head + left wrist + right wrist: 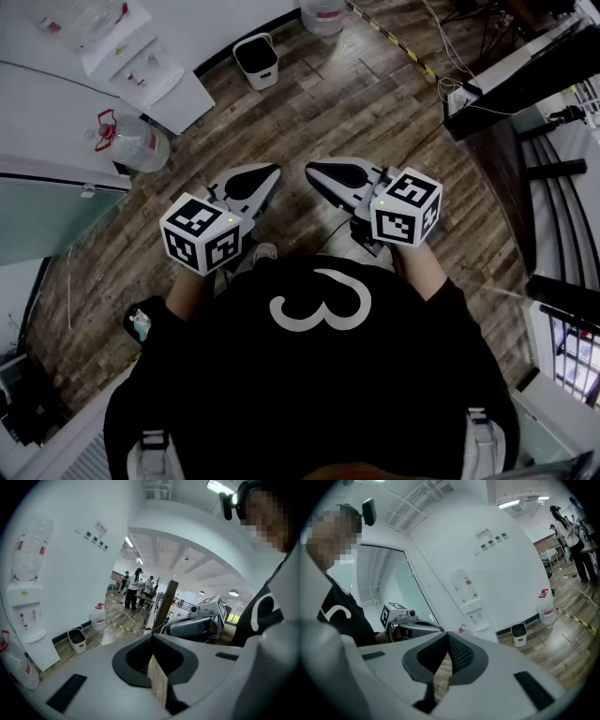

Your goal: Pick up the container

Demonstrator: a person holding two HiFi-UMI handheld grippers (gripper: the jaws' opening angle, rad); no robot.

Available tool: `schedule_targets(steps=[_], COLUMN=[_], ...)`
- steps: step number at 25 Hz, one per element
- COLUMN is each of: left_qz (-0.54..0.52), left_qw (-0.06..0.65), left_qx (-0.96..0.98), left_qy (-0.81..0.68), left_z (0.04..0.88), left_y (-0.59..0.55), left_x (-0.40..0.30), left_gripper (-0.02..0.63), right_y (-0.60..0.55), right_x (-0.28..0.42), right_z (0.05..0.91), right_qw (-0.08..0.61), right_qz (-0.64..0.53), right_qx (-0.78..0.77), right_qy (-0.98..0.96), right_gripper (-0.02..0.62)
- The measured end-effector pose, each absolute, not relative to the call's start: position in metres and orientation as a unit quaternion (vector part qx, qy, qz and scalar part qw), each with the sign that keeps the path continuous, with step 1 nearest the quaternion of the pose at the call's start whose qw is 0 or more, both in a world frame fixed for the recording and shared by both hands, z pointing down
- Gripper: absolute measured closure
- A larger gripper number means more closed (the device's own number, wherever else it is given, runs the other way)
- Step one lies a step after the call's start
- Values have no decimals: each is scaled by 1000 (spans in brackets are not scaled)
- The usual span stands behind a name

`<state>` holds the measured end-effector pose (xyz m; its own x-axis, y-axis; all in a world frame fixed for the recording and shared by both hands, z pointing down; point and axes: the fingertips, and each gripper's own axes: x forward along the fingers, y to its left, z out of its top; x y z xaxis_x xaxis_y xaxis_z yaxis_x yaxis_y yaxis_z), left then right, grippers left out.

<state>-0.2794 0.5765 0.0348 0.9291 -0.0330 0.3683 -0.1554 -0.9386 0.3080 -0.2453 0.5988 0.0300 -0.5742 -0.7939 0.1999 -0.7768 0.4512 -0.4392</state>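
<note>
L hand-held gripper (270, 174): jaws together, nothing btwn them; held out in front of black-shirted torso, tipped slightly down, marker cube at rear.
R hand-held gripper (315, 170): same, jaws closed & empty; tip near L tip, not touching.
L gripper view: pads meet at centre (152, 640); R unit visible beyond, to the right.
R gripper view: pads meet at centre (447, 638); L unit visible beyond, to the left.
Container, looks: white bin (257, 60), open top, dark inside, boxy w/ rounded corners, upright.
Container, place: on wood floor (375, 103) at foot of white wall, well apart from both grippers; up & left of them in head view.
Same bin, gripper views: (77, 640), (518, 634).
Other vessels: clear water jug (133, 141) w/ red handle beside water dispenser (122, 52); second jug (323, 13) by wall, near bin.
Which vessel task means: cannot tell.
Background: people (136, 590) standing far down the room.
</note>
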Motion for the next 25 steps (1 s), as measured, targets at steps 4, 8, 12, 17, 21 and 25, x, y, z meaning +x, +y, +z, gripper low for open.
schedule_targets(steps=[4,8,12,17,21,25], left_qz=[182,178,175,178,180,182], left_qw=[172,166,166,171,174,178], left_qx=[967,969,970,969,968,967], left_qy=[-48,-44,-38,-28,-21,-14], left_z=[32,27,26,30,33,38], left_y=[602,620,637,648,644,626], left_x=[-277,-267,-257,-241,-226,-208], left_gripper=[591,591,591,591,591,591], right_y=[624,638,657,667,663,645], right_x=[-241,-230,-222,-204,-191,-171], right_z=[27,18,15,22,29,35], right_qw=[22,35,36,46,49,49], right_qz=[-251,-245,-240,-247,-255,-262], right_qx=[-463,-466,-467,-473,-476,-484], right_qy=[850,850,850,844,840,834], right_gripper=[572,572,572,572,571,571])
